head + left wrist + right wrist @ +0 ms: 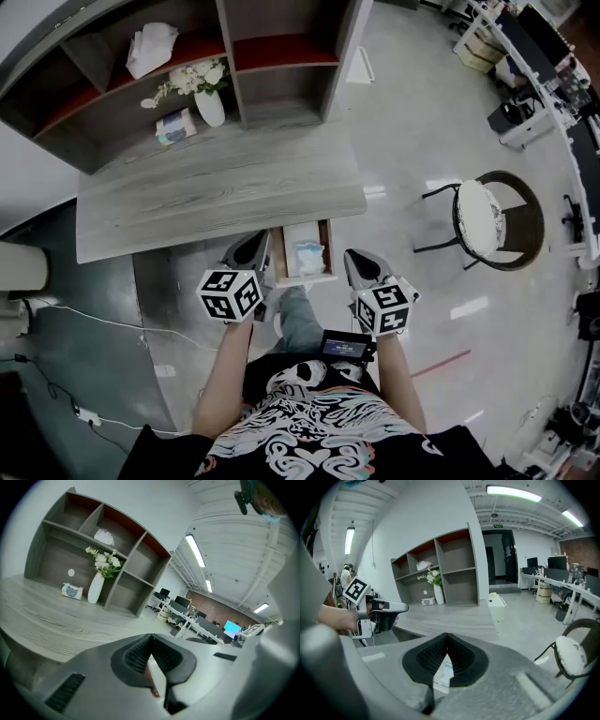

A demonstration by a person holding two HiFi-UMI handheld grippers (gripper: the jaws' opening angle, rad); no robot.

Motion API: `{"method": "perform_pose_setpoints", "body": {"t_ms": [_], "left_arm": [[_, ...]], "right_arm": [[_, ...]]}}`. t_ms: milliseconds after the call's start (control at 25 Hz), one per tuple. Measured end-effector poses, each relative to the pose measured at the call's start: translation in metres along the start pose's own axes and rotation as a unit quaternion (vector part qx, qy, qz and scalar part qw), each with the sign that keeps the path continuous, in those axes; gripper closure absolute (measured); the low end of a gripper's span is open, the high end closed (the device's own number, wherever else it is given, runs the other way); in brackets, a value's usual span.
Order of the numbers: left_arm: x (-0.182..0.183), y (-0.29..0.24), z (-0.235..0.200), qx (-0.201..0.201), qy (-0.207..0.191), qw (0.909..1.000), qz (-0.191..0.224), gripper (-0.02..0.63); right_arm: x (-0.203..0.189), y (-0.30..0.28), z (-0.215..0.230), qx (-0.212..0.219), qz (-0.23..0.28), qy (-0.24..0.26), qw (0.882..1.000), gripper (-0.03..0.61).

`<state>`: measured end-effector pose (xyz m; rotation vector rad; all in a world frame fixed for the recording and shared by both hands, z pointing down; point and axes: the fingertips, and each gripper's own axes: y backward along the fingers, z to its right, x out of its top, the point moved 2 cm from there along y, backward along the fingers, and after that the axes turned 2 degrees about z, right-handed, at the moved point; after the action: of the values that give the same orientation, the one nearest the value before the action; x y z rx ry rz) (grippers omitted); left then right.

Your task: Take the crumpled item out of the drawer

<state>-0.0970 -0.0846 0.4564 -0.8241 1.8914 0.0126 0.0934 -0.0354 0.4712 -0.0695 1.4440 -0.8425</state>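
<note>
Standing at left: shelf unit (228, 56) on the desk (216, 187), with a vase of white flowers (208, 103) and a small box (176, 126) whose print is too small to read.
Left gripper (253, 246): just left of the drawer, below the desk edge. Its own view shows the jaws (150, 637) clenched tip to tip on nothing. The hand is hidden behind the marker cube.
Drawer (323, 248): pulled out under the desk front; its rear is hidden beneath the desk top.
Crumpled item (308, 255): white and pale blue, lying inside the drawer, apart from both grippers. The right gripper view shows only a sliver of it (444, 672) through the gap below the jaw tips.
Right gripper (358, 262): just right of the drawer, jaws (447, 637) closed together and empty.
Chair (483, 217): well apart on the floor at right.
</note>
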Motion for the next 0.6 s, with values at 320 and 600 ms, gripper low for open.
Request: {"method": "perform_pose_setpoints", "body": {"t_ms": [320,600], "left_arm": [[-0.026,-0.005,-0.009,0.015,-0.025,0.9982,-0.052,0.614],[-0.050,-0.007,-0.015,0.020,-0.036,0.9949,-0.092,0.614]], "right_arm": [[-0.014,-0.014,0.011,0.003,-0.020,-0.014,1.000,0.574],[-0.035,-0.032,0.009,0.017,-0.070,0.000,0.997,0.574]]}}
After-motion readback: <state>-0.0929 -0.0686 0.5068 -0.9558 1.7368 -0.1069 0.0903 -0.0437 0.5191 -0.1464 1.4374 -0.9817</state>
